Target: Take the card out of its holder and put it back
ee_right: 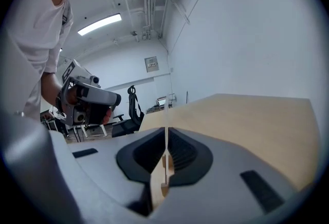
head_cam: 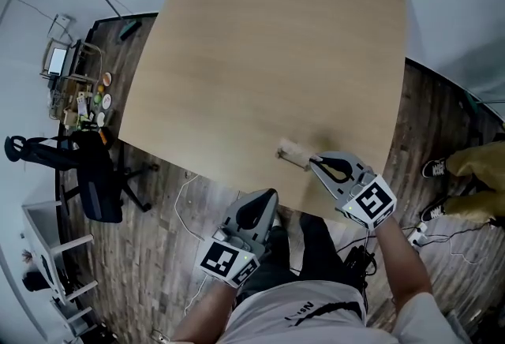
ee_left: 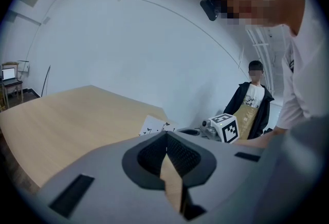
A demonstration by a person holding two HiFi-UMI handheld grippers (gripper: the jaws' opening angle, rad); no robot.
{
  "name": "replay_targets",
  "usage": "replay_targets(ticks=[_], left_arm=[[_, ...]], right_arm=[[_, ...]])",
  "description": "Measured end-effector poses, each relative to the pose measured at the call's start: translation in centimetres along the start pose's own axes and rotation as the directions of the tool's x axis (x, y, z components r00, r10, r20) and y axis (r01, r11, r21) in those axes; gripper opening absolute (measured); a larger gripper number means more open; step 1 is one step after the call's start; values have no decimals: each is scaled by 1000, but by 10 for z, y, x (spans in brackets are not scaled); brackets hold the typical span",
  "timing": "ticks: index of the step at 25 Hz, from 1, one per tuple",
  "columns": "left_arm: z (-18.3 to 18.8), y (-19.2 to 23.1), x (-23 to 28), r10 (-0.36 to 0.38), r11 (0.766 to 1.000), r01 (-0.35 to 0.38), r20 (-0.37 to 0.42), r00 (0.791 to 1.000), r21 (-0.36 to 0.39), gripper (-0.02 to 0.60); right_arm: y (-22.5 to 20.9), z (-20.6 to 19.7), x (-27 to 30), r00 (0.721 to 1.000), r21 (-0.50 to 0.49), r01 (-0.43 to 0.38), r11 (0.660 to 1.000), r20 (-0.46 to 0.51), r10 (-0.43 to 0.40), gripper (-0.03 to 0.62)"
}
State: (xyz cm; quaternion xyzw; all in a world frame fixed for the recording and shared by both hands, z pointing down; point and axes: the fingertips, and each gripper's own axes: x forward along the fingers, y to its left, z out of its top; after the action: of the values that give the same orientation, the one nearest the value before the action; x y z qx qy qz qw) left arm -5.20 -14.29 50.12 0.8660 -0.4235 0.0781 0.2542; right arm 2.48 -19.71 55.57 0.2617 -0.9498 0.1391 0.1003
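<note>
The right fingers (ee_right: 183, 153) clamp the near edge of the card (ee_left: 153, 126), judged light, thin and bendable; the left fingers (ee_left: 149, 159) are together, empty.

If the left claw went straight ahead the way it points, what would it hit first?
Most likely the card, standing on the table just past the left claw. Nothing shows between them, though depth is hard to judge.
</note>
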Motion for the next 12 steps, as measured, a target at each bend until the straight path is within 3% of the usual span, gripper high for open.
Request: replay_targets(ticks=[6,12], left_arm=[[34,-13,-13,-44,999,44,35,998,19,12],[72,-28,-34,-117,993,114,82,990,36,12]], right_arm=[[10,52,-19,996,57,75,996,49,-78,25],[37,113,-36,986,43,129,991,103,-133,25]])
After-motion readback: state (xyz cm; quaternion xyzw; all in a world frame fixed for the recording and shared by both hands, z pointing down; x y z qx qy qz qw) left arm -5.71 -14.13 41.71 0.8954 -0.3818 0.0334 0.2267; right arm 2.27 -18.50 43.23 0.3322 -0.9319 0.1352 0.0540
